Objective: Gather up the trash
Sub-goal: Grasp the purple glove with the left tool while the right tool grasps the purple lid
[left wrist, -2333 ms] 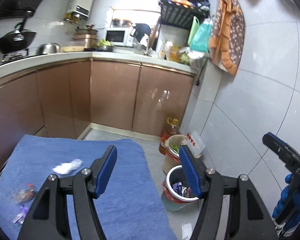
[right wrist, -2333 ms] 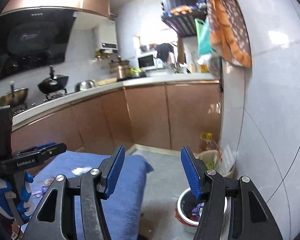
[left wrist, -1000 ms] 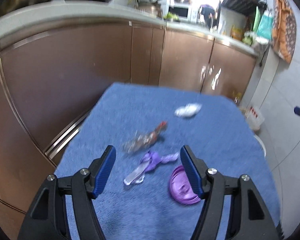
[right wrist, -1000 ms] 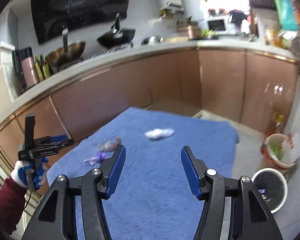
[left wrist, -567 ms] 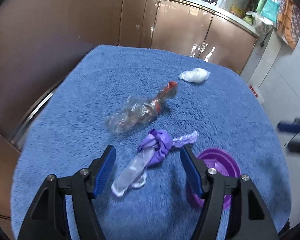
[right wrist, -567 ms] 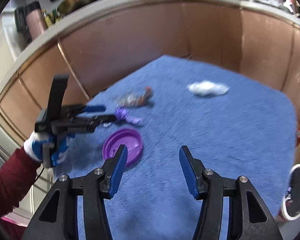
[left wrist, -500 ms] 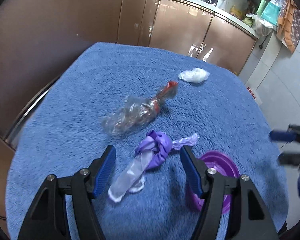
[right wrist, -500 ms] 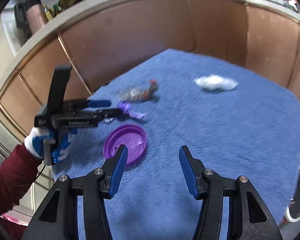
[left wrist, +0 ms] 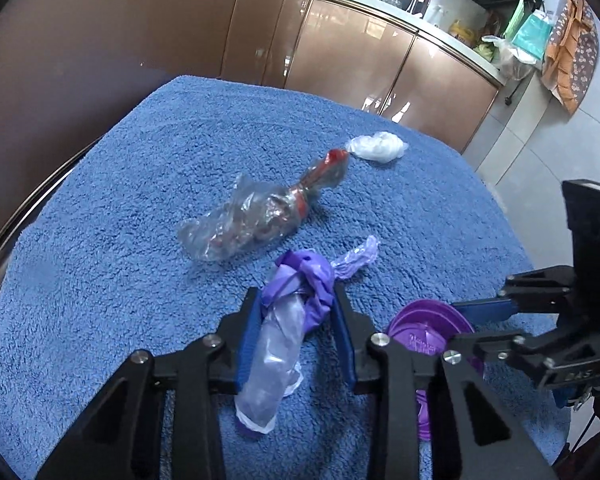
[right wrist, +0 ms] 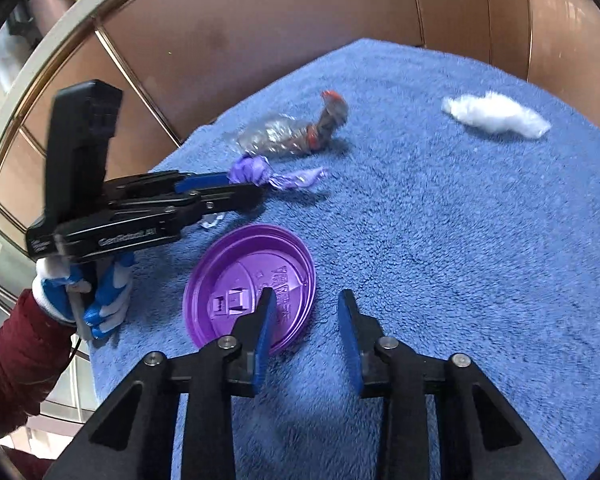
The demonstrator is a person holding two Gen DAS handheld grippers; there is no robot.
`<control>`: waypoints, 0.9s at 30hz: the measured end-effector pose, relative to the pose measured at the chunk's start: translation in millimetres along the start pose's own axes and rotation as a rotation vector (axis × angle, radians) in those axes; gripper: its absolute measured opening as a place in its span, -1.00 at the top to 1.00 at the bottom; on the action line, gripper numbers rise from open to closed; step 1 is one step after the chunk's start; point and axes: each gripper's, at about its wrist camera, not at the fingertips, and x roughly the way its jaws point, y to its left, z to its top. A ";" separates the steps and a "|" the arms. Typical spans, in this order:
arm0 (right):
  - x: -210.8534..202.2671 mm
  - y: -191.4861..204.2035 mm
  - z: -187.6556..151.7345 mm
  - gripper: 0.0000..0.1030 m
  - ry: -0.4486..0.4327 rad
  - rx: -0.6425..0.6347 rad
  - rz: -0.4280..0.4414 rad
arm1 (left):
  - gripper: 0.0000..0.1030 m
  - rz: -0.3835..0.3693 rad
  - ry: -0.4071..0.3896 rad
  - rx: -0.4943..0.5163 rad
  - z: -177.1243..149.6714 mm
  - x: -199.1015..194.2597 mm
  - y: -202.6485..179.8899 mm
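left gripper (left wrist: 296,336) jaws just closing, pinching purple wrapper (left wrist: 296,300): light, limp, crinkly, i grip knotted bunch. right gripper (right wrist: 306,338) half-open, empty, one jaw over purple lid (right wrist: 248,284).

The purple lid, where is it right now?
The purple lid lies flat on the blue towel, low and left of centre in the right wrist view, just below the purple wrapper.

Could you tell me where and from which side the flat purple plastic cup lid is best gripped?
Probably by its thin rim. The flat purple plastic cup lid lies flat on the blue towel, so a top-down pinch finds little. Tilt the right gripper so one finger slides under the near edge.
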 end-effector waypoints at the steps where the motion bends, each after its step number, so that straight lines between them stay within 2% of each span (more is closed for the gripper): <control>1: 2.5 -1.2 -0.5 0.56 0.003 0.006 0.003 | 0.39 0.007 -0.003 0.003 -1.3 -2.0 -1.2; 3: 4.5 -1.7 -0.2 0.83 0.003 0.006 -0.003 | 0.40 0.021 -0.010 0.008 -2.6 -4.8 -3.8; 11: -31.2 -1.8 -11.3 0.94 -0.081 0.009 -0.050 | 0.40 0.045 -0.031 -0.009 -10.1 -27.6 -16.8; 17: -53.9 -0.9 -23.3 0.89 -0.085 0.009 -0.054 | 0.40 0.053 -0.081 -0.034 -12.4 -59.9 -28.7; 19: -46.7 1.2 -24.4 0.89 -0.070 0.012 -0.059 | 0.40 0.054 -0.093 -0.050 -15.5 -67.8 -29.1; 21: -37.2 -0.3 -25.3 0.69 -0.049 0.020 -0.056 | 0.40 0.063 -0.097 -0.062 -18.9 -72.9 -28.7; 23: -30.4 -1.6 -24.6 0.61 -0.037 0.028 -0.052 | 0.40 0.061 -0.099 -0.077 -24.1 -77.9 -24.8; 27: -17.2 -5.1 -17.0 0.61 -0.019 0.034 -0.047 | 0.40 0.054 -0.100 -0.102 -28.8 -80.0 -15.8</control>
